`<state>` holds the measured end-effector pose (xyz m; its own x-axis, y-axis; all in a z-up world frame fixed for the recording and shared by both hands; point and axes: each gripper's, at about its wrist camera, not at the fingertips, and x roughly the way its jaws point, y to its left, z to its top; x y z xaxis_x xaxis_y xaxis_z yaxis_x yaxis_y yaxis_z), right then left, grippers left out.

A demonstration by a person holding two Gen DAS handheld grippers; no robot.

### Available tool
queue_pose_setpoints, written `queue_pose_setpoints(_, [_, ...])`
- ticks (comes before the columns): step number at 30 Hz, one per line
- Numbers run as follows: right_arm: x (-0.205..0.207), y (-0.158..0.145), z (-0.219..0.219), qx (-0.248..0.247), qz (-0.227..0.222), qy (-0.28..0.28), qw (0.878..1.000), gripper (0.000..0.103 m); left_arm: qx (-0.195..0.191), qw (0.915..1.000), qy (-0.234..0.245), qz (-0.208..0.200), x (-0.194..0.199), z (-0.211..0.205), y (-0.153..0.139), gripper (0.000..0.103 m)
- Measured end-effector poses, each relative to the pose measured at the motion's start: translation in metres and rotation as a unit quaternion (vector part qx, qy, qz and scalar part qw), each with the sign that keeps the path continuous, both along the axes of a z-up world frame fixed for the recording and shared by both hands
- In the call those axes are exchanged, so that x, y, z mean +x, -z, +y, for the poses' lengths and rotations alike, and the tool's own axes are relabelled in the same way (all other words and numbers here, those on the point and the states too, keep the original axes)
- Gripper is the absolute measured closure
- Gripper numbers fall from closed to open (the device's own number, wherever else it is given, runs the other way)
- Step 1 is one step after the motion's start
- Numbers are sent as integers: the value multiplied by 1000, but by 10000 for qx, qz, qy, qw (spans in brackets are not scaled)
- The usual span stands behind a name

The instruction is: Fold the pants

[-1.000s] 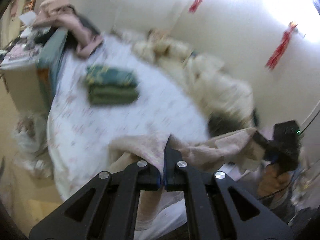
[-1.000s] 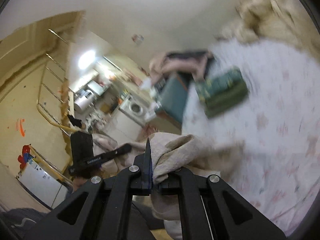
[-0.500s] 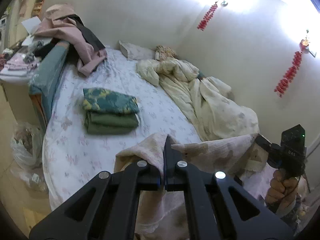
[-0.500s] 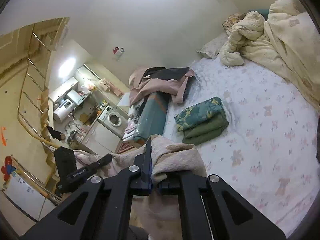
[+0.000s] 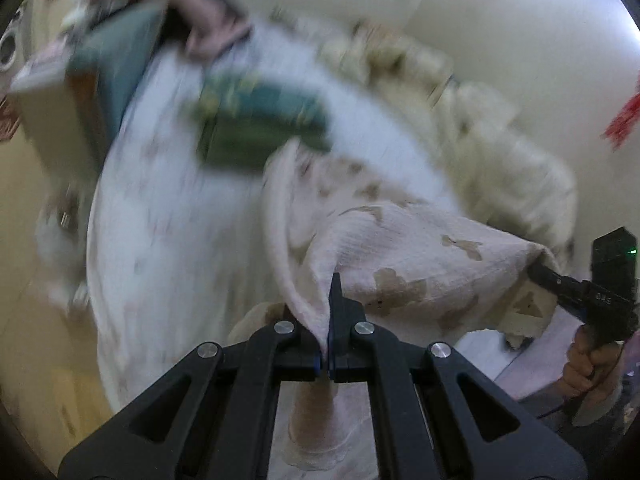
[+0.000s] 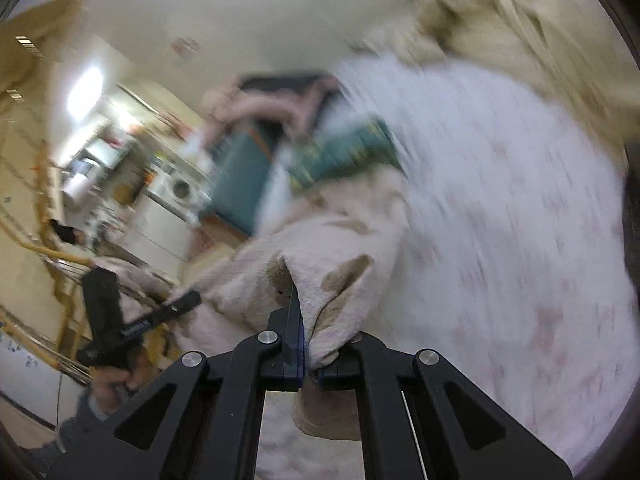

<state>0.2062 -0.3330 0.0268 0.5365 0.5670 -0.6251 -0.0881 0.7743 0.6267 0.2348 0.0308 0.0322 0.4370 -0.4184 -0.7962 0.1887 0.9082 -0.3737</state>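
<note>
Both views are motion-blurred; treat outlines as approximate.

Nearest to you: two grippers, one pair of pants. Your left gripper [image 5: 327, 344] has its jaws pinched fully together on a fold of the pants [image 5: 400, 256], the cloth running up out of the seam between the fingertips. Your right gripper [image 6: 308, 354] is likewise clamped down, with a thick roll of the same pale pink cloth [image 6: 320, 264] squeezed between its pads and bulging out to the right finger. In the left wrist view you see your right gripper [image 5: 540, 270] at the right edge, held by one hand [image 5: 588, 364], biting the other corner of the garment.

The pants hang stretched between the two grippers, held at the near edge of the bed [image 5: 160, 220]. Their long axis at the held edge runs left to right between your hands; the rest of the cloth lies away from you across the sheet, its far end reaching a stack of folded clothes [image 5: 256, 128]. How many pieces are in that stack is too blurred to count; teal on top, green beneath.

Farther: one rumpled cream quilt [image 5: 500, 152] along the right wall, and one heap of pink clothing [image 5: 200, 0] at the far left corner of the bed.
</note>
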Motion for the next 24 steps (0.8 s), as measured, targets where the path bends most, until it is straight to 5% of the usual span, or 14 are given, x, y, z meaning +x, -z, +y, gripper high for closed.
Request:
queue_pose_setpoints(3, [-15,82,1,-57,1098,-28,9939,99,545,9928,25,1069,-16,-9,78,102])
queue_pose_setpoints(5, [-33,140,4,-219,1894,-68,9816,97,851,9782,26,1893,-33,-9,135,101])
queue_pose_setpoints(9, [-68,194,12,-760,2726,-298,9587,91,1708,9587,322,2252,-58,-15,177,98])
queue_pose_setpoints(13, [-90,187,13,-1358,2761,-560,9498,86,2392,9521,367,1870,-68,-16,165,94])
queue_pose_setpoints(15, [-96,177,4,-1645,2768,-464,9456,82,2695,9522,154,1432,-71,-12,151,81])
queue_pose_setpoints(19, [-96,144,-4,-2065,2180,-277,9534,81,2514,9662,-120,564,-80,-18,115,80])
queue_pose_setpoints(21, [-86,130,-4,-1905,1885,-251,9631,81,2435,9695,229,167,-84,-38,103,79])
queue_pose_setpoints(24, [-69,117,-3,-1906,1670,81,9673,80,2285,9702,756,268,-84,-64,111,79])
